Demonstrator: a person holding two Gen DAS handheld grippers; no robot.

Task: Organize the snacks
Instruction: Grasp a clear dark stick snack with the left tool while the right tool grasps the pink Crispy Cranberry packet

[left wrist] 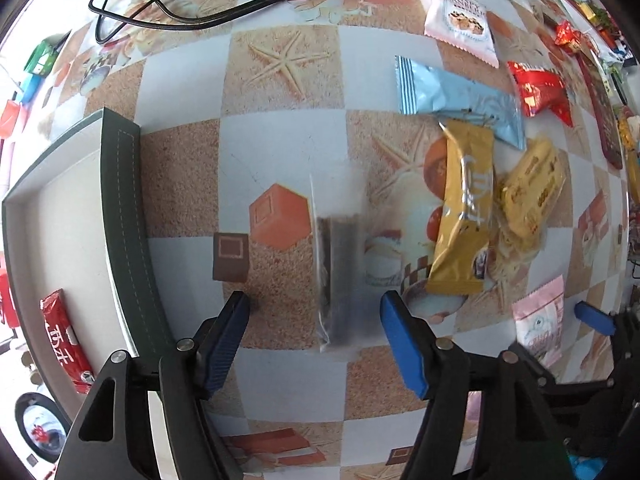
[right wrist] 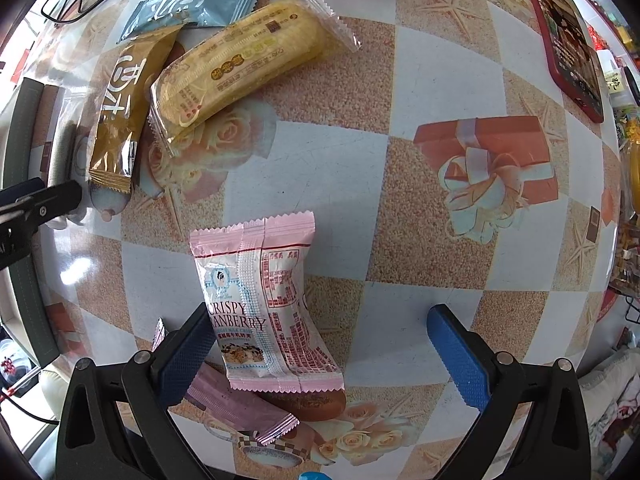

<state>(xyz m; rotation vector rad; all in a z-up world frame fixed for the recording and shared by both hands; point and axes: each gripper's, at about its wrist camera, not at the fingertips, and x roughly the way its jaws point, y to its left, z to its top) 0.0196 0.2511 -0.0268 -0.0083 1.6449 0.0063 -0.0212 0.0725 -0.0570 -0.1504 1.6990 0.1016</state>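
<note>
glossy oilcloth (left wrist: 280, 152) in a sand-and-white check with starfish and gift-box prints covers the table and serves as reference. left gripper (left wrist: 316, 308): pointing down at the cloth, jaws standing apart, pads pressing on nothing; a clear packet with a dark bar (left wrist: 338, 276), blurred, shows between the blue pads without touching either. a dark green tray (left wrist: 120, 208) sits on the cloth at the left of this view, with a red snack bar (left wrist: 66, 340) lying on its pale floor. to the right of the clear packet lie a gold wrapper (left wrist: 464, 208), a yellow cake packet (left wrist: 532, 188) touching it, a light blue wrapper (left wrist: 456, 100) partly under the gold one, a red packet (left wrist: 540, 90) and a pink-white cranberry packet (left wrist: 456, 16) farther off. right gripper (right wrist: 320, 336): pointing down, jaws wide, holding nothing; a pink crispy cranberry packet (right wrist: 268, 300) lies flat on the cloth between the pads, its left edge just beside the left pad; contact cannot be told. a second pink wrapper (right wrist: 240, 404) lies partly under it.
</note>
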